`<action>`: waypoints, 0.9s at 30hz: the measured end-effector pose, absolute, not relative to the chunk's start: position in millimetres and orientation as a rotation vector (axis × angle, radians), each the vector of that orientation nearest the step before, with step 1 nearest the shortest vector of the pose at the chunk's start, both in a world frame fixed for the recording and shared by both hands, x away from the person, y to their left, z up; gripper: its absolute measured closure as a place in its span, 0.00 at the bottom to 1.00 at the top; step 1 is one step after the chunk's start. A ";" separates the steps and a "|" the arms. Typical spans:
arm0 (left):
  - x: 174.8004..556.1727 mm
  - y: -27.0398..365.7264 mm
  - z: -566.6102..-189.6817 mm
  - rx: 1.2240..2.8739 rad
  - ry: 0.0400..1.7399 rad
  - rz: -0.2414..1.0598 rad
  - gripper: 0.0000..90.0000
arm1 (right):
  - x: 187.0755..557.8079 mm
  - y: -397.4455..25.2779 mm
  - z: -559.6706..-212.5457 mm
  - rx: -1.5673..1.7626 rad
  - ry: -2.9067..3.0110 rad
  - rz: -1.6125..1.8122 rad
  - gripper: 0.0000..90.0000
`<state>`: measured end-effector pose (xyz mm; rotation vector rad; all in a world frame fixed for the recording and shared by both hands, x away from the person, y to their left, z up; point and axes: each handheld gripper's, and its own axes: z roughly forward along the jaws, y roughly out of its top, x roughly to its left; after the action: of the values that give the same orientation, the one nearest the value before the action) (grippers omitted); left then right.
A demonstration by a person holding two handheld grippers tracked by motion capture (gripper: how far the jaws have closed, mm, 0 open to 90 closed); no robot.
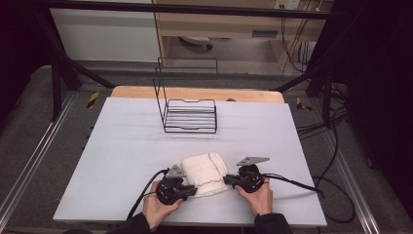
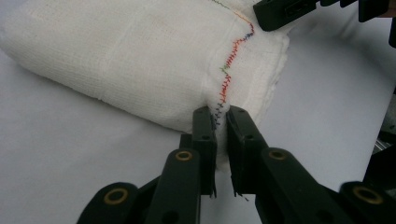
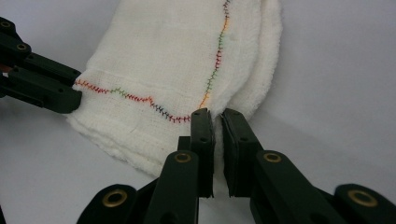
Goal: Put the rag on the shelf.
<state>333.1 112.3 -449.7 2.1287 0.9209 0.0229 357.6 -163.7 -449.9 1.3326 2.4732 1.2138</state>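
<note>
High view: one folded white cloth [image 1: 207, 173] (rainbow-stitched hem) lies at the table's [image 1: 122, 146] near edge, two grippers pinching it, left gripper [image 1: 192, 191] and right gripper [image 1: 228, 180]; one wire rack [image 1: 190, 114] behind.

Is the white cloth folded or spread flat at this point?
Folded. The white cloth lies as a thick bundle with stacked layers at its edge, and the left gripper and right gripper each pinch its stitched hem.

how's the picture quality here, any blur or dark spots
High view: dim and soft, black at the edges, folded white cloth brightest. Left gripper view: rainbow stitching sharp, black jaws blurred near the lens. Right gripper view: evenly lit, cloth weave crisp, no glare.
</note>
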 end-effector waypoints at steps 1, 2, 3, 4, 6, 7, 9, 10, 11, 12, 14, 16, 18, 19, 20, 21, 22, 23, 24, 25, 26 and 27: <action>333.7 113.7 -449.1 2.136 0.912 0.020 0.93 | 357.2 -163.9 -449.4 1.337 2.475 1.215 0.93; 334.0 114.6 -448.1 2.140 0.914 0.018 0.93 | 356.6 -164.2 -448.8 1.336 2.477 1.219 0.93; 334.6 116.5 -446.5 2.156 0.905 0.017 0.93 | 355.3 -163.9 -448.4 1.349 2.475 1.234 0.93; 334.8 118.5 -445.0 2.169 0.895 0.020 0.94 | 351.8 -163.0 -447.4 1.373 2.468 1.265 0.93; 335.2 124.0 -441.7 2.198 0.881 0.021 0.94 | 347.9 -159.4 -447.5 1.396 2.467 1.294 0.93; 335.5 127.2 -440.1 2.213 0.874 0.020 0.94 | 345.6 -155.6 -447.1 1.377 2.477 1.279 0.92; 334.9 137.8 -436.2 2.240 0.871 0.042 0.94 | 342.0 -146.2 -447.0 1.340 2.491 1.265 0.92; 334.9 137.8 -436.2 2.240 0.871 0.042 0.94 | 342.0 -146.2 -447.0 1.340 2.491 1.265 0.92; 334.4 141.5 -435.3 2.236 0.872 0.045 0.94 | 340.6 -142.1 -447.6 1.335 2.496 1.263 0.92; 334.3 144.5 -434.8 2.234 0.874 0.043 0.94 | 339.2 -138.8 -448.5 1.335 2.498 1.264 0.91; 334.5 148.2 -435.3 2.224 0.866 0.040 0.94 | 338.0 -136.3 -451.1 1.330 2.504 1.274 0.89; 333.9 146.7 -437.6 2.235 0.857 0.051 0.93 | 338.1 -136.5 -451.1 1.327 2.506 1.268 0.88; 333.5 145.9 -438.0 2.236 0.852 0.062 0.92 | 338.7 -137.4 -450.3 1.309 2.502 1.264 0.84; 333.6 146.7 -437.1 2.229 0.852 0.064 0.88 | 339.6 -139.4 -449.2 1.266 2.508 1.257 0.78; 333.8 148.1 -435.5 2.220 0.853 0.073 0.88 | 339.6 -139.4 -449.2 1.266 2.508 1.257 0.78; 334.4 150.0 -433.1 2.212 0.851 0.088 0.79 | 340.3 -141.5 -446.9 1.228 2.488 1.261 0.68; 335.3 151.9 -430.6 2.192 0.859 0.107 0.79 | 340.3 -141.5 -446.9 1.228 2.488 1.261 0.68; 337.4 154.5 -427.9 2.182 0.860 0.114 0.69 | 340.6 -142.6 -445.2 1.217 2.481 1.256 0.65; 340.2 156.6 -425.5 2.173 0.866 0.119 0.62 | 342.8 -145.7 -442.3 1.180 2.472 1.264 0.56; 343.6 158.1 -423.8 2.166 0.875 0.132 0.56 | 343.8 -147.1 -440.6 1.164 2.465 1.264 0.52; 347.6 159.3 -422.2 2.168 0.888 0.146 0.53 | 345.0 -148.2 -439.3 1.148 2.456 1.261 0.49; 351.8 160.2 -421.0 2.164 0.896 0.163 0.53 | 345.0 -148.2 -439.3 1.148 2.456 1.261 0.49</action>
<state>351.8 160.2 -421.0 2.1638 0.8961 0.1628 345.0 -148.2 -439.3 1.1481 2.4556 1.2613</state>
